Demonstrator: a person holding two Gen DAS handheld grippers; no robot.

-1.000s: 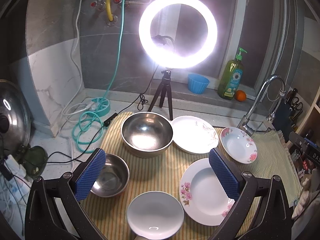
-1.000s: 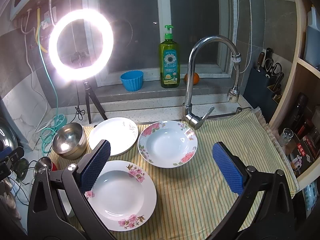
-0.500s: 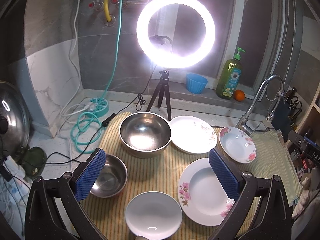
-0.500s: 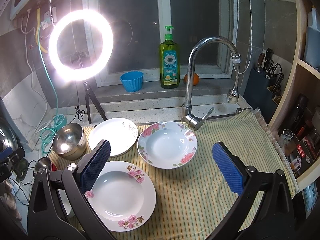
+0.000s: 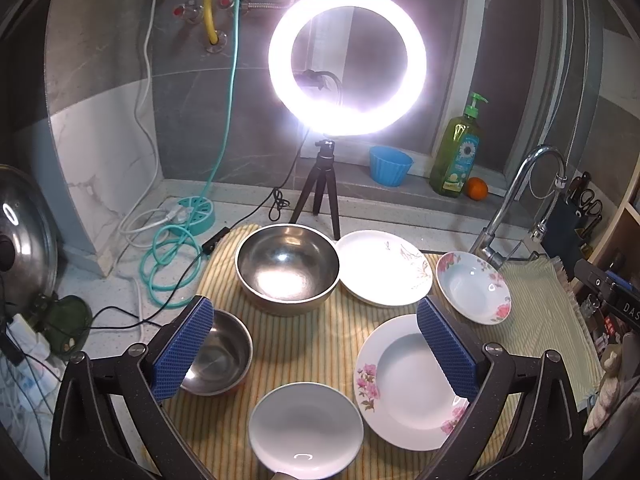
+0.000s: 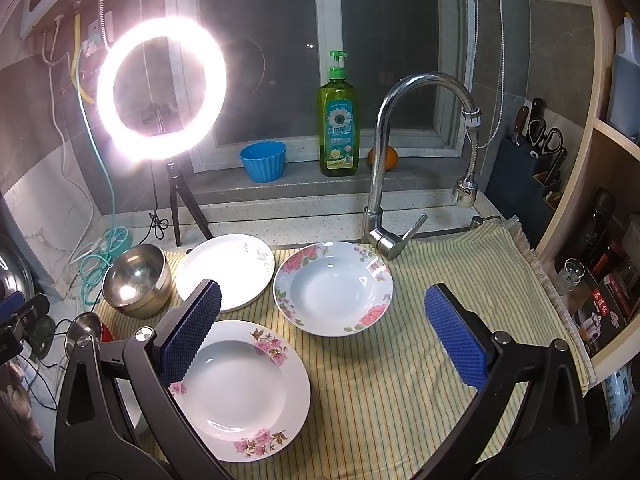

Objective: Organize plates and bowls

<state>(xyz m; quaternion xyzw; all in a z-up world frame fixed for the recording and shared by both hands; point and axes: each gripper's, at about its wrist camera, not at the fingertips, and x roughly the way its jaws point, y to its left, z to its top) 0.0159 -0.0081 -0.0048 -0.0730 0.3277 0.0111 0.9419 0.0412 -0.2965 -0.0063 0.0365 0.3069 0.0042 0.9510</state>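
- The left gripper (image 5: 316, 350) hangs above the near part of the striped cloth (image 5: 320, 344), its blue pads (image 5: 182, 350) spread wide with nothing between them.
- The right gripper (image 6: 324, 334) hangs over the same cloth (image 6: 400, 380) farther right, jaws likewise wide and empty.
- In the left wrist view, a large steel bowl (image 5: 287, 266) stands at the back of the cloth, touching or just beside a plain white plate with a faint sprig pattern (image 5: 384, 268).
- A small steel bowl (image 5: 218, 354) sits at the cloth's left edge, partly hidden behind the left pad.
- A plain white dish (image 5: 306, 426) lies nearest the camera, between the two fingers.
- A large flowered plate (image 5: 404, 380) lies to its right, partly behind the right pad.
- A smaller deep flowered plate (image 5: 474, 288) rests near the base of the faucet (image 5: 516, 196).
- In the right wrist view, the large flowered plate (image 6: 240, 390) lies beside the left pad, and the deep flowered plate (image 6: 334, 288) lies beyond it, close but apart.
- The sprig plate (image 6: 226, 270) sits between the deep plate and the large steel bowl (image 6: 138, 280).
- A lit ring light (image 6: 162, 88) on a tripod stands behind the dishes.
- A blue cup (image 6: 263, 166), a green soap bottle (image 6: 338, 120) and an orange (image 6: 390, 158) line the window ledge.
- All dishes lie separate; none is stacked.
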